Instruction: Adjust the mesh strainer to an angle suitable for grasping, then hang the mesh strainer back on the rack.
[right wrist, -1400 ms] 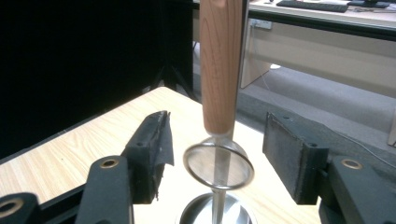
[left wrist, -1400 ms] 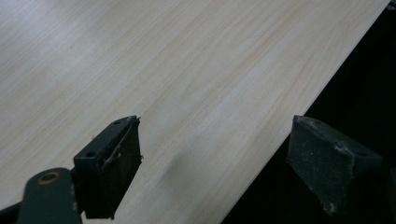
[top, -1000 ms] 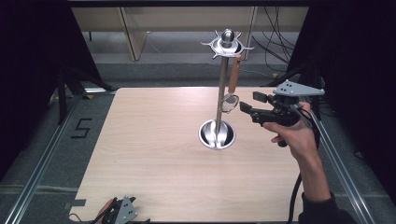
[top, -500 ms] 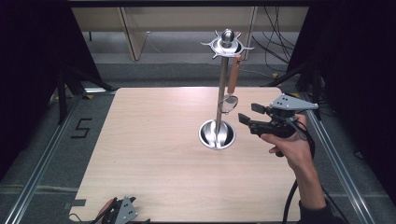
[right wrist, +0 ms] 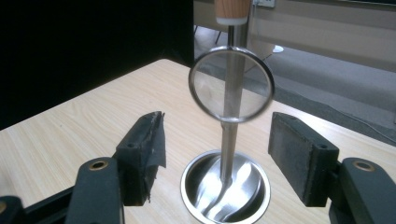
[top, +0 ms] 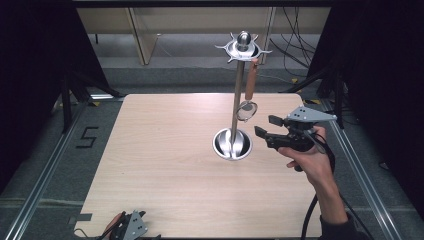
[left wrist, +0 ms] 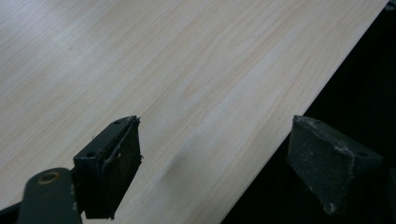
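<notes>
High view — one strainer (top: 246, 110), one stand (top: 233, 143).

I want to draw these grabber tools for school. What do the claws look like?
The right claw is black, with two flat jaws lined with rough dark pads, a grey three-cornered plate on top and a black cable trailing back. The person's dark sleeve shows at the wrist. The left claw has the same black jaws and worn pads.

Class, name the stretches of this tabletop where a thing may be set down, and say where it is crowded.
Free: the table left of the stand, to its left edge. Crowded: right of the stand, where the strainer hangs before the right gripper; the left gripper sits at the near edge.
</notes>
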The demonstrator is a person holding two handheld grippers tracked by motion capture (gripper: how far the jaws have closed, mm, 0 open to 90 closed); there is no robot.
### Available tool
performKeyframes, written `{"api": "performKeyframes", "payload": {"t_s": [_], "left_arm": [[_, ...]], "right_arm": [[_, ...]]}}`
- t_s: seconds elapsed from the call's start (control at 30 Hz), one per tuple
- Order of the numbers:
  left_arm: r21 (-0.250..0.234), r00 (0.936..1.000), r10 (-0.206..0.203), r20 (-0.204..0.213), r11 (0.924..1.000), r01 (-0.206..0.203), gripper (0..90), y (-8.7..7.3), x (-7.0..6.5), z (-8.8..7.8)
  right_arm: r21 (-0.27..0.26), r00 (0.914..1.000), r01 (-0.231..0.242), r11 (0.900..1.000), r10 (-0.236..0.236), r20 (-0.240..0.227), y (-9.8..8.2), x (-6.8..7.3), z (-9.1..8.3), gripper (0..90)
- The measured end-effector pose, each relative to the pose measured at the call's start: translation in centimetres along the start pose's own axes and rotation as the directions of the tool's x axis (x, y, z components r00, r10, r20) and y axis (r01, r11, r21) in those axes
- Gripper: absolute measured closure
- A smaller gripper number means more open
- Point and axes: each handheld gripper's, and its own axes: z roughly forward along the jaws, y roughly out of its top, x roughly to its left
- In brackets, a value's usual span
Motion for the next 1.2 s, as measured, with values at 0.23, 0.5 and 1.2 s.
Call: {"api": "performKeyframes", "payload": {"t_s": [0.23,0.5,1.2], "left_arm": [[-0.008,1.0000,0.002,0.004,1.0000,-0.001,16.6,0.0,0.0,0.1],[-0.003,1.0000,-0.003,0.006,1.0000,0.003,16.6,0.1,0.0,0.2],[-0.014,0.9999,-0.003,0.010,0.9999,0.003,16.6,0.3,0.0,0.3]], "right_arm": [[0.023,0.9998,-0.019,1.000,0.019,-0.010,-0.6,0.1,0.3,36.0],[0.038,0.9998,-0.012,0.999,0.013,-0.014,-1.7,0.1,0.9,35.5],[0.146,0.9993,0.000,0.989,0.006,-0.037,-4.2,0.4,2.3,34.7]]}}
